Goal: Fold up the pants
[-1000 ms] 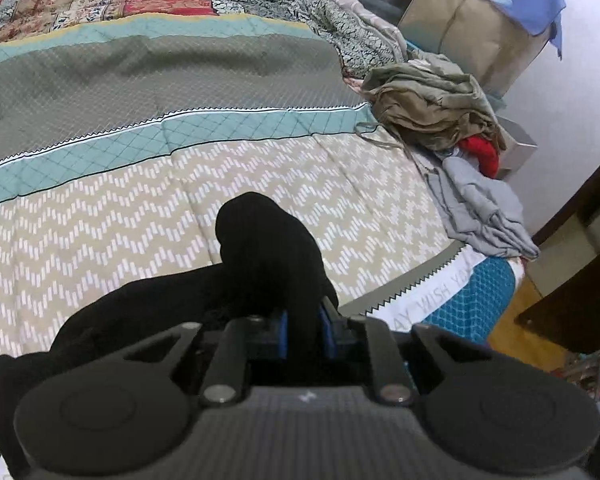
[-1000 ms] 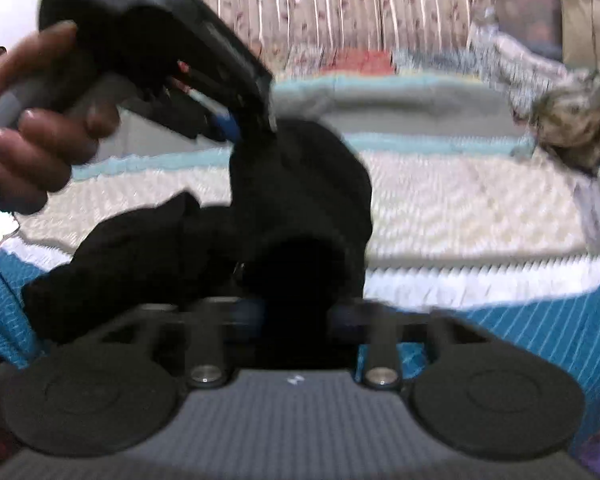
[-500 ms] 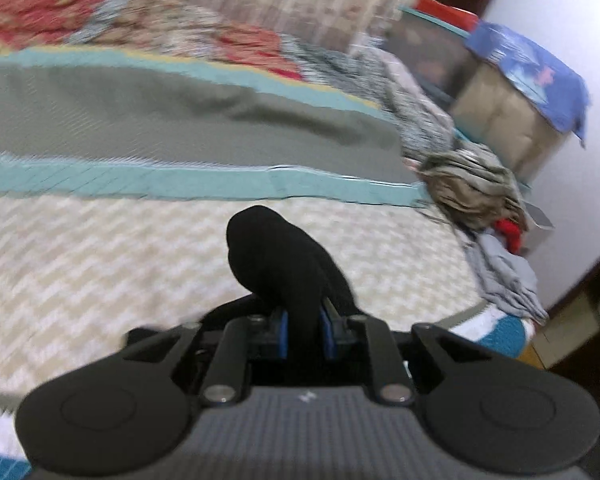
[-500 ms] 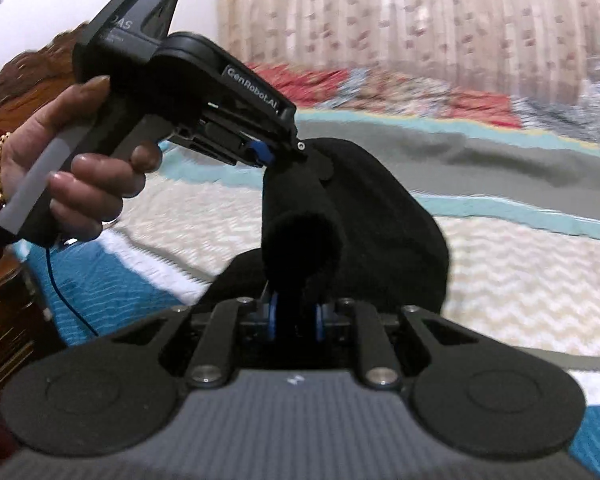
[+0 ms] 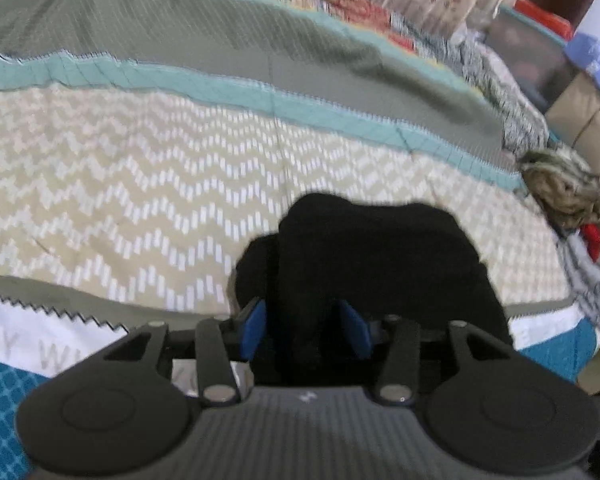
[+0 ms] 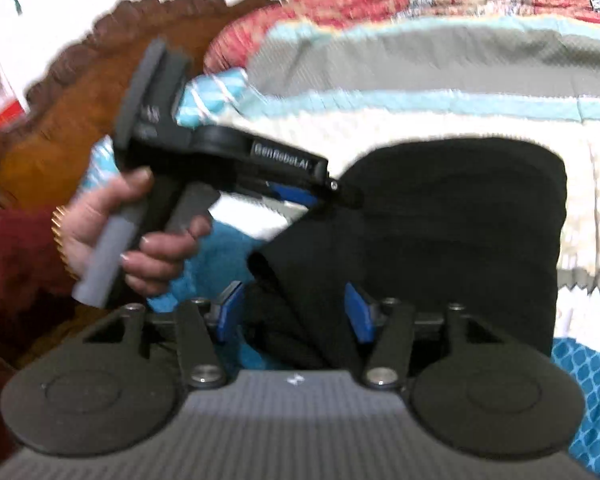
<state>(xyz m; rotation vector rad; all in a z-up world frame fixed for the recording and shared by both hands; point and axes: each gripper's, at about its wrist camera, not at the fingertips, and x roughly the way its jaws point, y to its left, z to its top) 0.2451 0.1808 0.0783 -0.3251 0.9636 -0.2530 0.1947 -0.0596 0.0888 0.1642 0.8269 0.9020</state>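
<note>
A patterned bed [image 5: 148, 184] is carrying the black pants [image 6: 452, 232]; both the left hand-held gripper [image 5: 306, 330] and right hand-held gripper [image 6: 292, 318] are opening, cloth lying loose between their parted jaws.

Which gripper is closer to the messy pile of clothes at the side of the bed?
Right. The clothes pile lies right of the black pants; the right gripper works that side, the left gripper farther away.

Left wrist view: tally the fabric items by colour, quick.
Black pants: 1
Olive clothes heap: 1
Red garment: 1
Chevron bedspread: 1
Total: 4
</note>
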